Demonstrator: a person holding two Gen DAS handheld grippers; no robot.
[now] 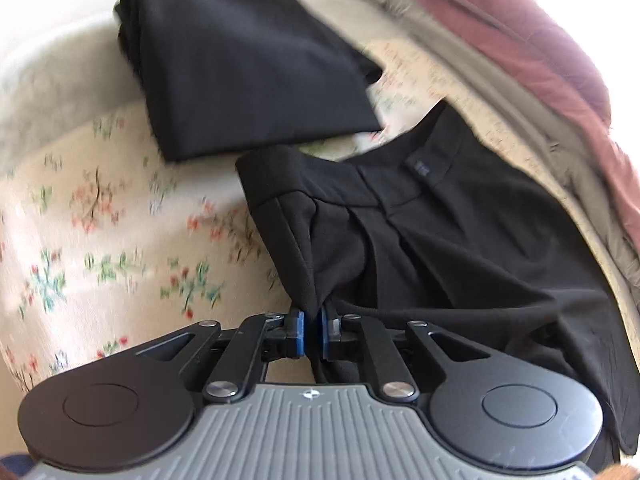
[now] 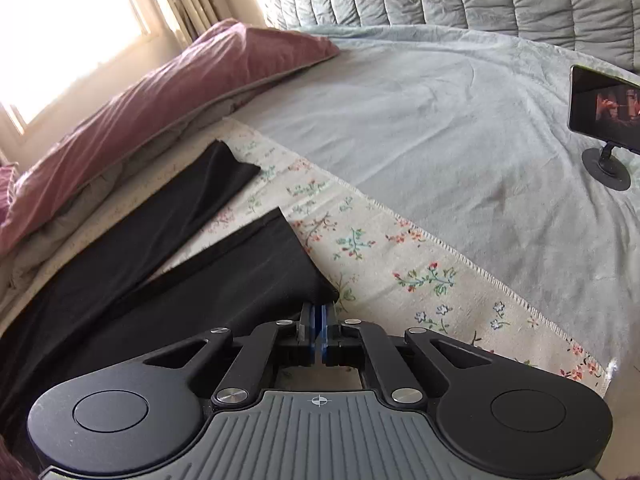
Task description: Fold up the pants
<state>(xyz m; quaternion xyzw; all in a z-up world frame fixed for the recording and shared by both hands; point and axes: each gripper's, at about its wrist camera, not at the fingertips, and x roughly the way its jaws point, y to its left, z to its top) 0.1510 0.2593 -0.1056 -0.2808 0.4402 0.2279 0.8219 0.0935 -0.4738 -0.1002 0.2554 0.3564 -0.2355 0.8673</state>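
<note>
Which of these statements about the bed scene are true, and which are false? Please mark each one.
1. The left gripper grips the black pants near the waistband. True.
2. The right gripper is wide open. False: its jaws are shut on a leg hem of the pants.
3. A folded black garment lies beyond the pants. True.
4. The pants lie on a bare wooden floor. False: they lie on a floral cloth.
5. The pillow is green. False: it is dusty pink.
</note>
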